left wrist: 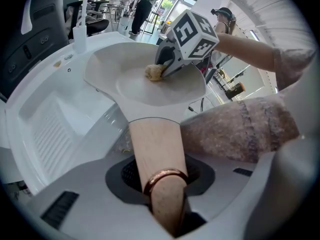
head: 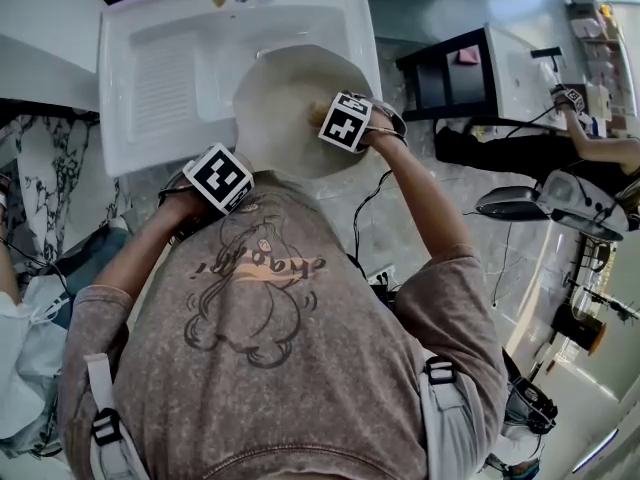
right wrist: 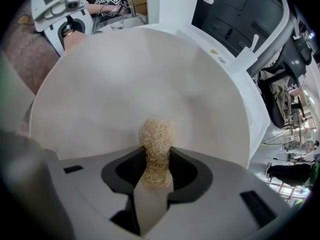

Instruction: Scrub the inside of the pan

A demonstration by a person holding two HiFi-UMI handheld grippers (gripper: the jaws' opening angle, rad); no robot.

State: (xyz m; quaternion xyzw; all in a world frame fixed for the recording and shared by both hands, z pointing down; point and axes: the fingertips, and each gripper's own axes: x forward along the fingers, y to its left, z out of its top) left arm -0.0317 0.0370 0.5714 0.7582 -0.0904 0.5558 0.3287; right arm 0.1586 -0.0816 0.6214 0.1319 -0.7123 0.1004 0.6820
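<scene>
Both grippers were loaded: nearest, the left gripper [left wrist: 163,186] clamped the wooden handle [left wrist: 155,144]. Beyond it, the right gripper [right wrist: 156,173] pinched a fibre scrubber [right wrist: 157,136] against the cream pan [right wrist: 150,74], inside, over the white sink [head: 160,88]. The scrubbing step seemed in hand; the next move called for pressed strokes across the base and walls.

A pan [head: 285,108] sits in the sink [head: 350,8], right of the drainboard [head: 165,88]. The left gripper [left wrist: 165,196] clamps its handle [left wrist: 155,144] at the near edge. The right gripper [right wrist: 155,171] presses a scrubber [right wrist: 157,136] inside the pan.
</scene>
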